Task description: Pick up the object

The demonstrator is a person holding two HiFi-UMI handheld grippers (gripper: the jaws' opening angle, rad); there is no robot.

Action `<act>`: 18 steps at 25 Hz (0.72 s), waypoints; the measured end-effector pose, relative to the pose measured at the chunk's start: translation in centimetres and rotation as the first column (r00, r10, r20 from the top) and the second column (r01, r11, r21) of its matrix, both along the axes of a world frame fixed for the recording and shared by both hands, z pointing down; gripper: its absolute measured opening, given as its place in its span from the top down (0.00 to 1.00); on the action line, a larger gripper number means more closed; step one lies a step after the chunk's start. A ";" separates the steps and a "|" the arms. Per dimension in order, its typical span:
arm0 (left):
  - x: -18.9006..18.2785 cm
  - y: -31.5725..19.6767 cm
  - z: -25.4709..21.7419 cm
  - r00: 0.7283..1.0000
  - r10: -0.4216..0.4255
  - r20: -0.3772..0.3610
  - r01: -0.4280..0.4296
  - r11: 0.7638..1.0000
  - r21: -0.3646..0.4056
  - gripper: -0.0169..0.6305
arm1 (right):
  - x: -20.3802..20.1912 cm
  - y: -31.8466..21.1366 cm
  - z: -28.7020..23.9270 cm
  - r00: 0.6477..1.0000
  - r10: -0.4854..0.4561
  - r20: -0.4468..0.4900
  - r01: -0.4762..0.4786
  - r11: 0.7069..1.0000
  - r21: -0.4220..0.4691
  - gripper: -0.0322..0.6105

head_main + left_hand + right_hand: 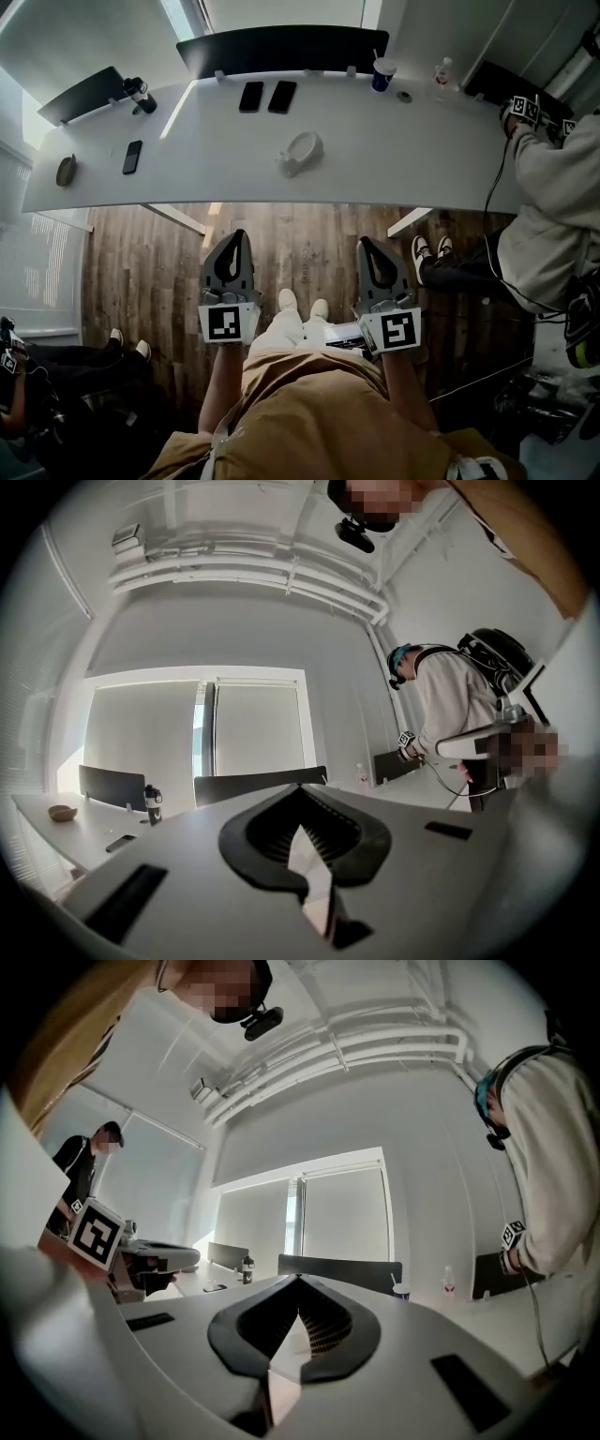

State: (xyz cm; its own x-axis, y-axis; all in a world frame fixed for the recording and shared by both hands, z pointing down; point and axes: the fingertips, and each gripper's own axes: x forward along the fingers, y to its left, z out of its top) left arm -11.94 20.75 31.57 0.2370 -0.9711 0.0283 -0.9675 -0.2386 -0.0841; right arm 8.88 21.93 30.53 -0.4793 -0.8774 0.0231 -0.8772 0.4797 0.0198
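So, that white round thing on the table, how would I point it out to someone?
Start at the long white curved table and look about midway along its near edge. There lies a white round ring-like object, just nearer than two flat black phones lying side by side. Unlike its dark neighbours, it nearly blends into the tabletop.

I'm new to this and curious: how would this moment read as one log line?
left gripper: shut, empty | right gripper: shut, empty | both: over floor, short of table | white object: on table, untouched
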 end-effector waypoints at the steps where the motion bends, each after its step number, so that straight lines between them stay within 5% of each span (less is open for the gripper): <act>1: -0.1 -0.4 -0.2 1.000 -0.002 -0.004 0.002 1.000 0.006 0.96 | -0.2 -0.3 -0.1 1.000 -0.005 -0.011 0.005 1.000 0.009 0.94; 18: -5.8 -10.9 -0.3 0.997 0.062 -0.055 -0.060 0.997 0.038 0.96 | -6.6 -9.4 -0.5 1.000 -0.001 -0.021 0.001 1.000 0.030 0.94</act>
State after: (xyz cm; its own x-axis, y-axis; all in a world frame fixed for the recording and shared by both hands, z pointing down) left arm -17.72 9.85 31.29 0.2959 -0.9550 -0.0218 -0.9547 -0.2949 -0.0396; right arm 2.33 12.56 30.04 -0.4798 -0.8774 0.0068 -0.8760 0.4794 0.0528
